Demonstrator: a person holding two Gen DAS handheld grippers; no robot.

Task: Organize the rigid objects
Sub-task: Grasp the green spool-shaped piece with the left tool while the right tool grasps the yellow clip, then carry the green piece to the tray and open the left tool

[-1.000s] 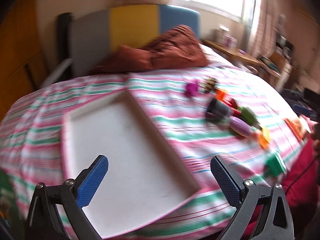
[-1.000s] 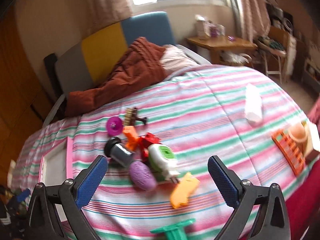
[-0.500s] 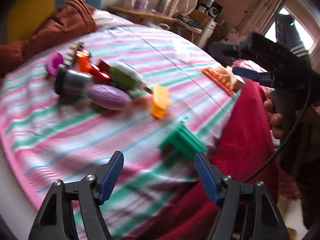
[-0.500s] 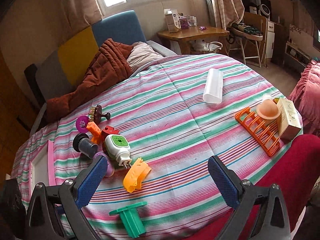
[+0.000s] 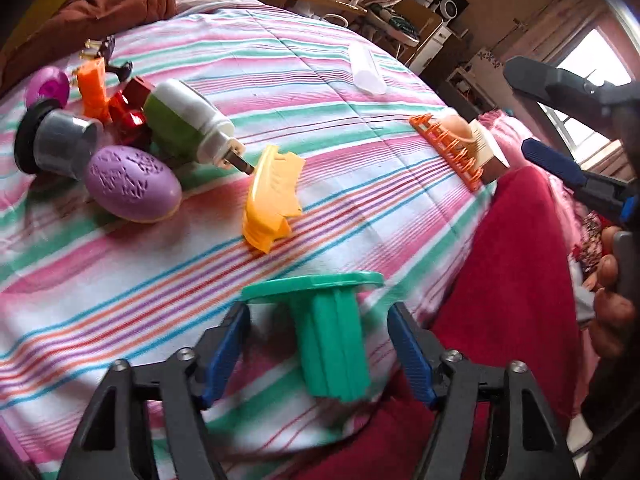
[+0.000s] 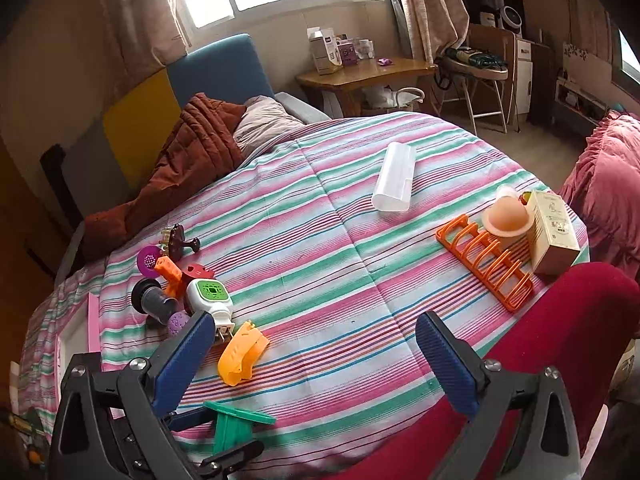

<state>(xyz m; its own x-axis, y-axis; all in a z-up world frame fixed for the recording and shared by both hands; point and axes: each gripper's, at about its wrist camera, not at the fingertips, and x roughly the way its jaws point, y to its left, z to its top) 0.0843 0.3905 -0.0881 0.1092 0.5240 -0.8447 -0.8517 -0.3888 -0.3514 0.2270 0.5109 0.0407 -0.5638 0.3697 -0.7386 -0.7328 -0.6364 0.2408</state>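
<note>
A green plastic piece (image 5: 332, 332) with a flat top and ribbed stem lies on the striped bedspread near its front edge. My left gripper (image 5: 318, 350) is open with its blue pads on either side of the stem, not touching it. The piece also shows in the right wrist view (image 6: 234, 424), with the left gripper's fingers around it. My right gripper (image 6: 312, 364) is open and empty, held above the bed; it appears at the right edge of the left wrist view (image 5: 568, 160).
A yellow clip (image 5: 272, 200), purple egg (image 5: 132, 184), green-white plug (image 5: 184, 128), grey cup (image 5: 56, 144) and orange and red toys lie clustered left. An orange rack (image 6: 488, 264), box (image 6: 554, 232), white case (image 6: 394, 182) and pink-rimmed tray (image 6: 76, 344) are around. A red cushion (image 6: 520, 340) lies in front.
My left gripper swung from the white tray to the toys and closed in around the green piece. My right gripper pulled back and up, widening its view of the bed.
</note>
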